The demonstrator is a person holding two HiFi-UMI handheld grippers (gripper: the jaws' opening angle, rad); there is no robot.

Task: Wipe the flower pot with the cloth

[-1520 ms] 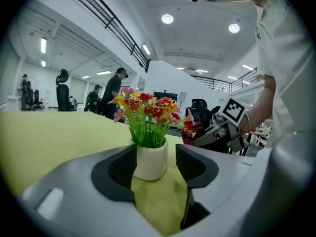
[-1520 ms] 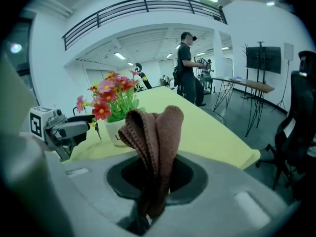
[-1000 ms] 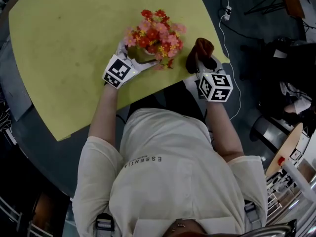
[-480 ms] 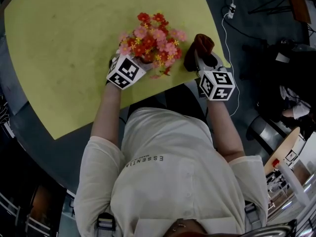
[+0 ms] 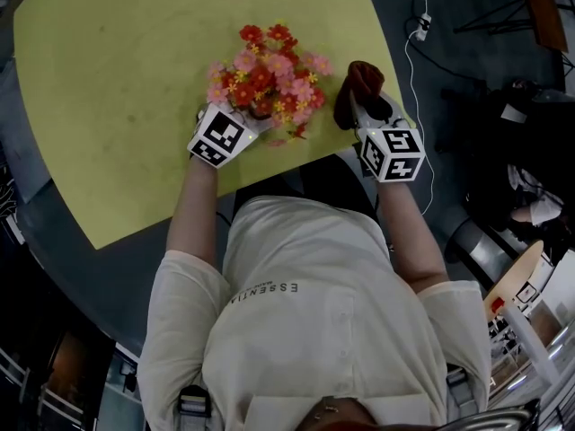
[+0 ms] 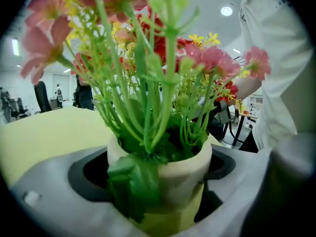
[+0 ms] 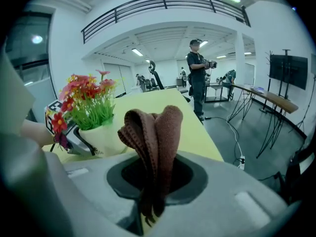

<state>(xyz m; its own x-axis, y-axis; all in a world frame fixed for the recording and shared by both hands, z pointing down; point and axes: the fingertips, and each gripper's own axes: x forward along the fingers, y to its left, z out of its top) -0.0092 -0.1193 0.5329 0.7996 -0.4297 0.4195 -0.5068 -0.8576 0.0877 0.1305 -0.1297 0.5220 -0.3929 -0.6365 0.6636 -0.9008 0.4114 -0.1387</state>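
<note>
Left gripper view: a green leaf [image 6: 132, 182] masks the flower pot [image 6: 183, 171] at its 7 o'clock, the pot's base is cut off at the bottom edge, and the tallest flowers [image 6: 148, 14] are clipped at 12 o'clock. Head view: the pot is all but buried under the blooms, and the left gripper [image 5: 241, 120] loses its jaw tips beneath them. Right gripper view: the brown cloth [image 7: 157, 135] drops out of sight where the right gripper [image 7: 154, 196] pinches its lower end
</note>
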